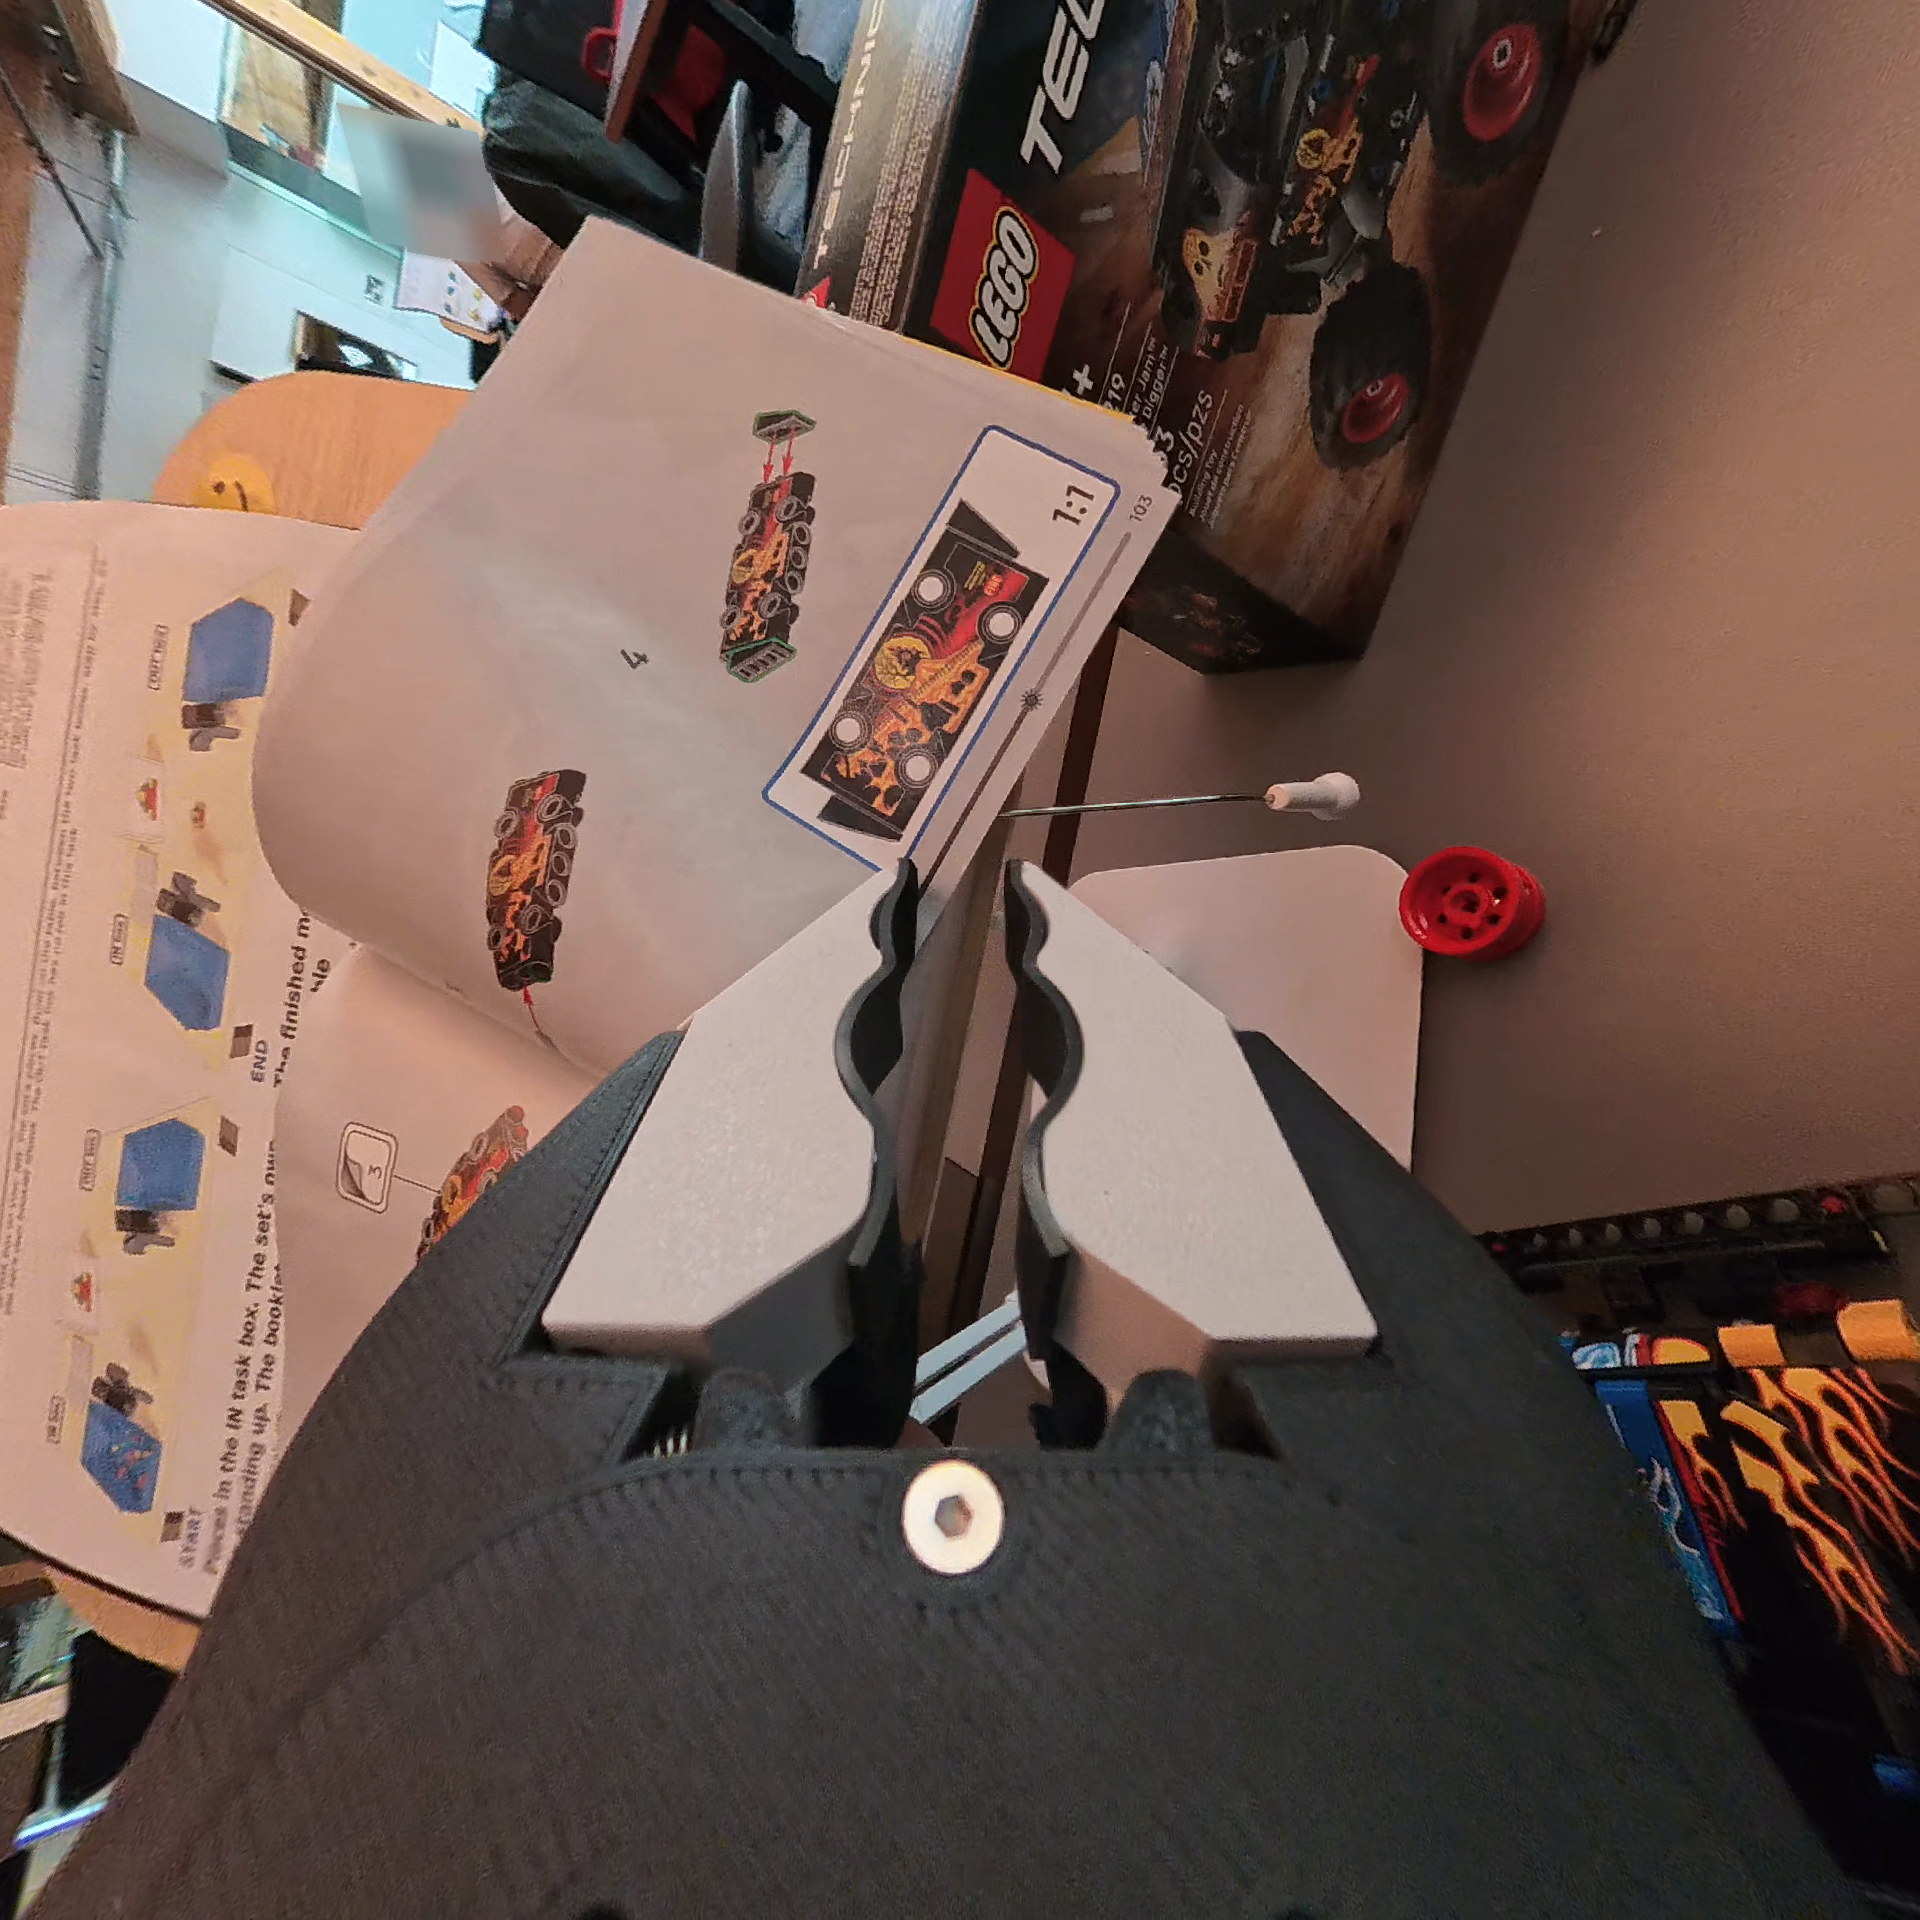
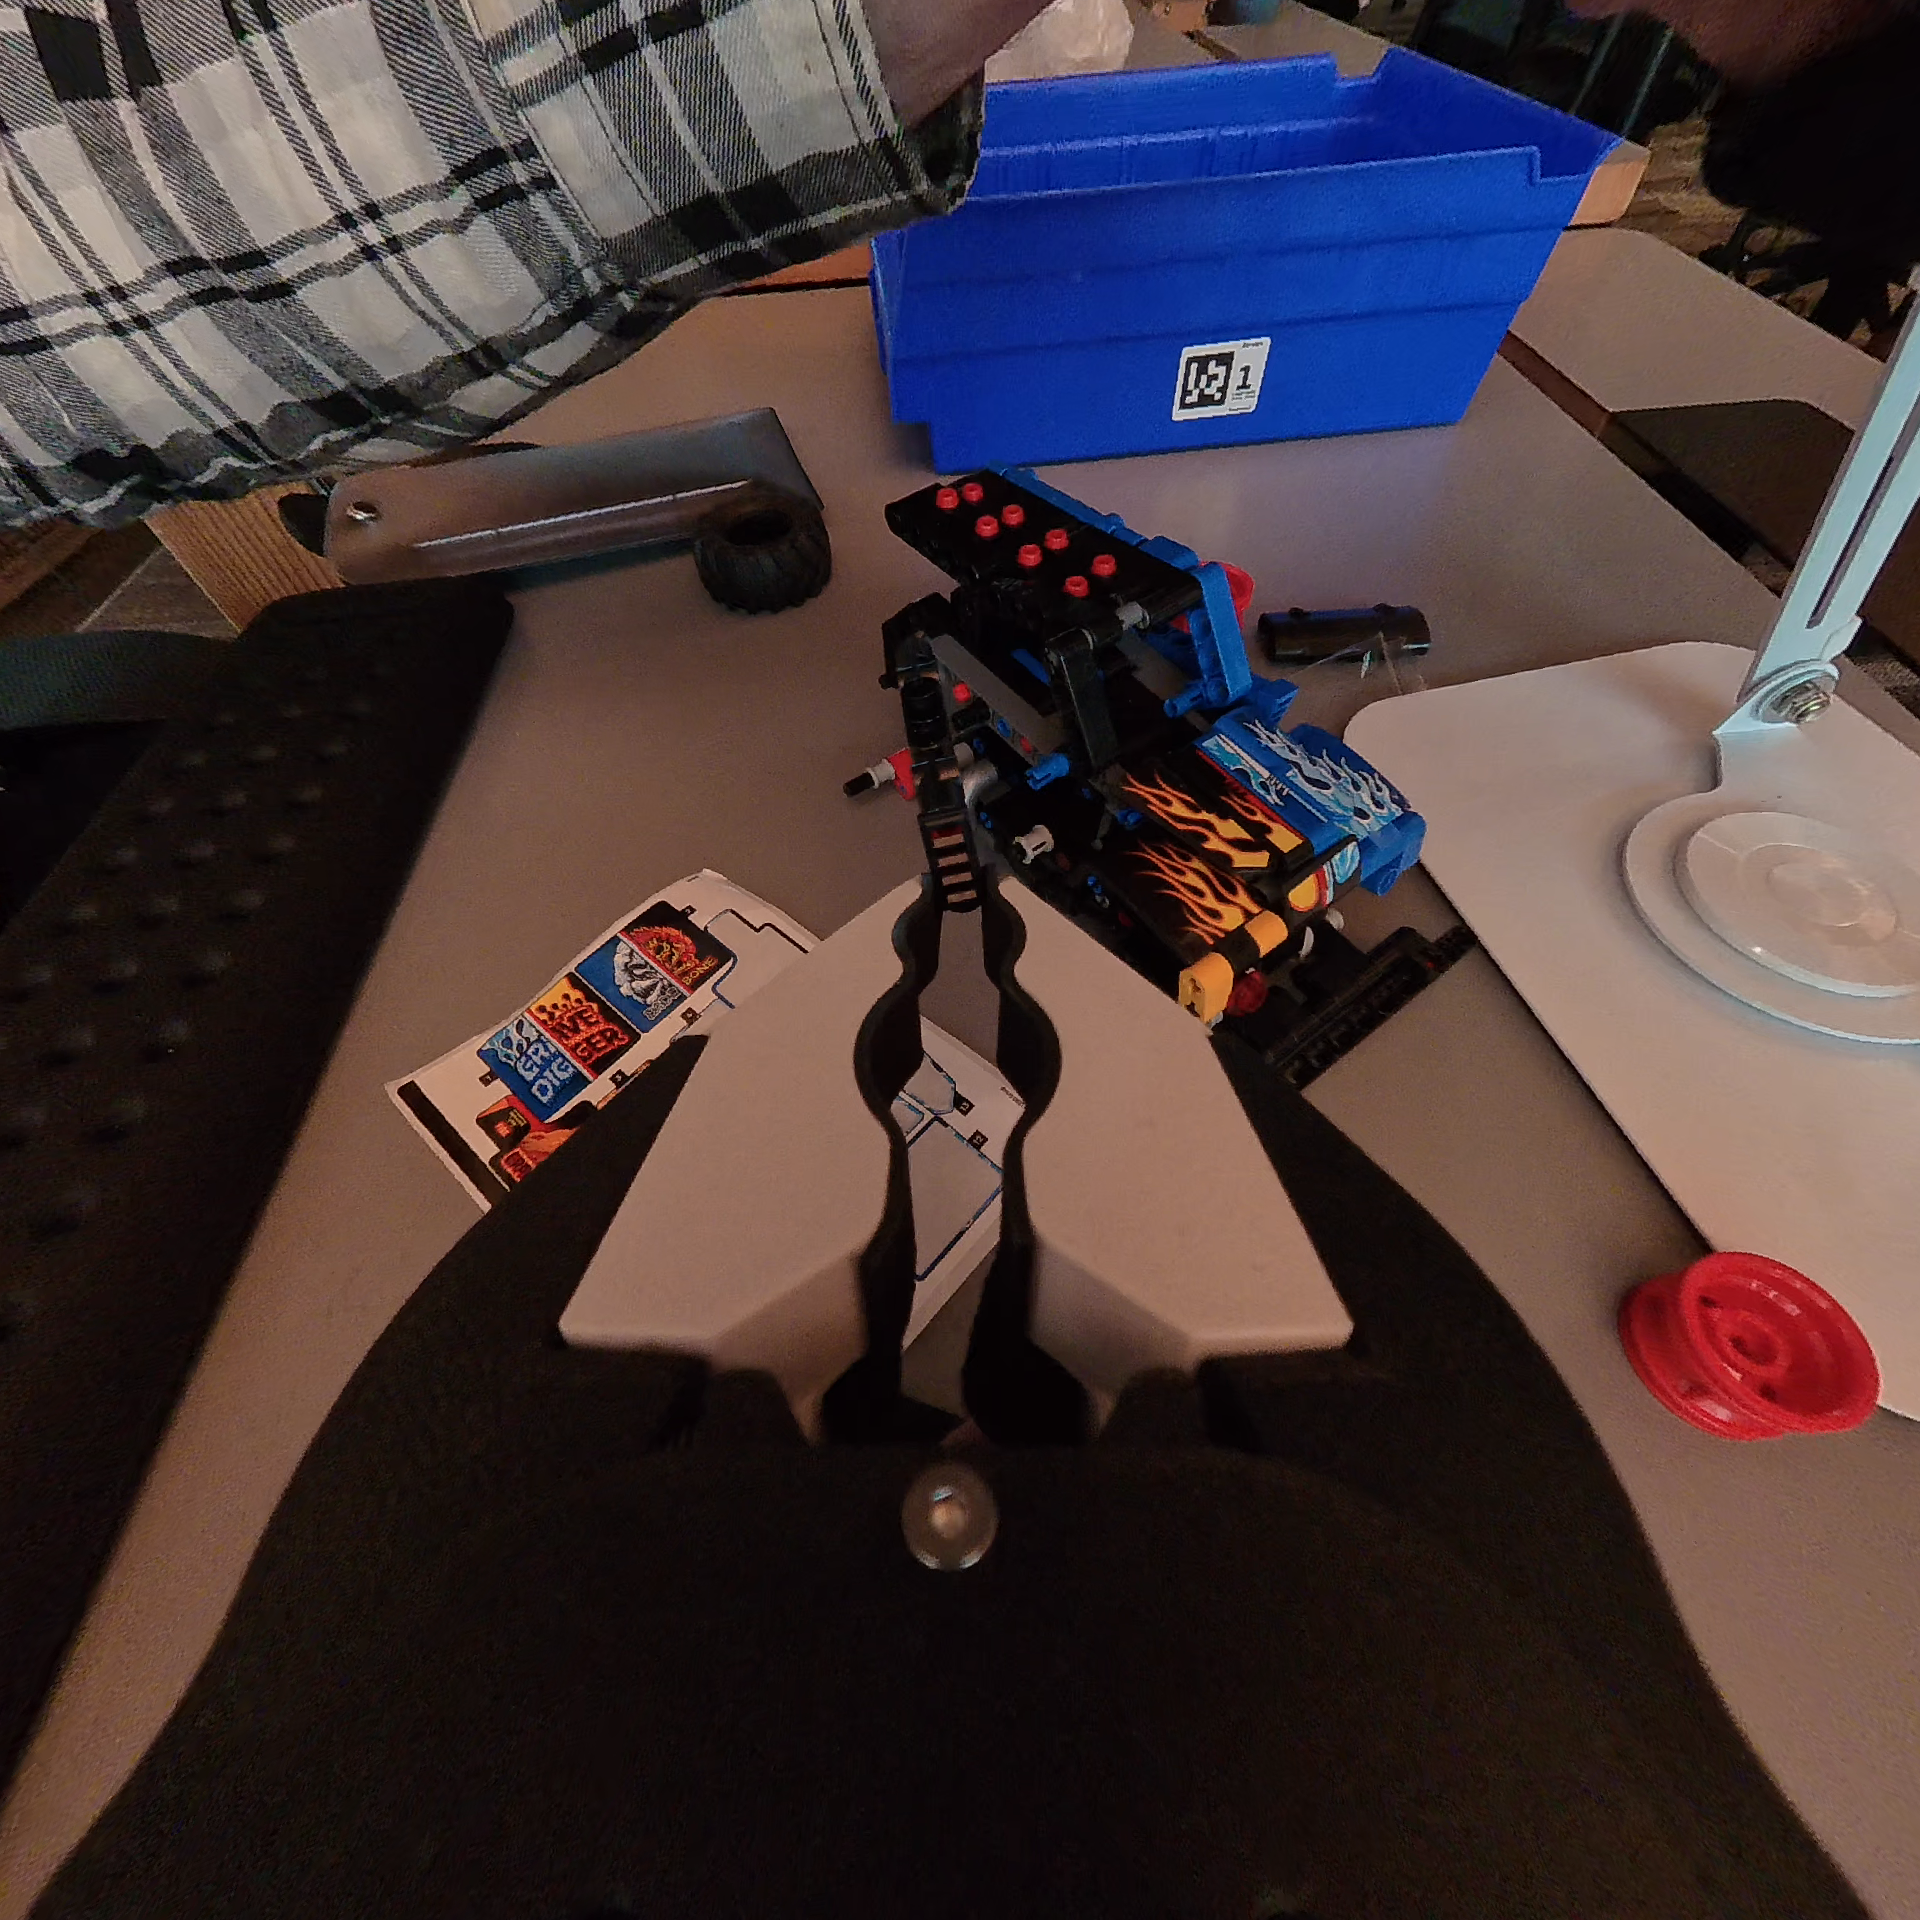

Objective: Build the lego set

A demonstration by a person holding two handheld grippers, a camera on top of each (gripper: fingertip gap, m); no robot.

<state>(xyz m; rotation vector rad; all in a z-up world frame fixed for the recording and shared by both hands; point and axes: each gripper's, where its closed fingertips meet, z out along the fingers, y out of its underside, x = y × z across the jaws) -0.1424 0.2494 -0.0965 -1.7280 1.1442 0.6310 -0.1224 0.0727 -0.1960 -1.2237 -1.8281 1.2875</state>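
In the right wrist view the partly built truck (image 2: 1143,748), black and blue with flame stickers, lies on the grey table (image 2: 675,727). My right gripper (image 2: 956,896) is shut on the near end of a narrow black piece with a grille sticker (image 2: 951,847); its far end reaches the truck's front. In the left wrist view my left gripper (image 1: 961,878) is open, and a lifted, curled page of the instruction booklet (image 1: 623,623) rests with its lower corner against the left fingertip. The truck (image 1: 1787,1455) shows at the lower right there.
A blue bin (image 2: 1195,260) stands behind the truck. A black tyre (image 2: 764,561), sticker sheet (image 2: 623,997), red wheel hub (image 2: 1751,1345), small black part (image 2: 1340,632) and white stand base (image 2: 1558,883) lie around. A plaid sleeve (image 2: 364,208) is upper left. The set box (image 1: 1195,260) stands behind the booklet. Some 20 cm of space lies between my two pairs of fingers.
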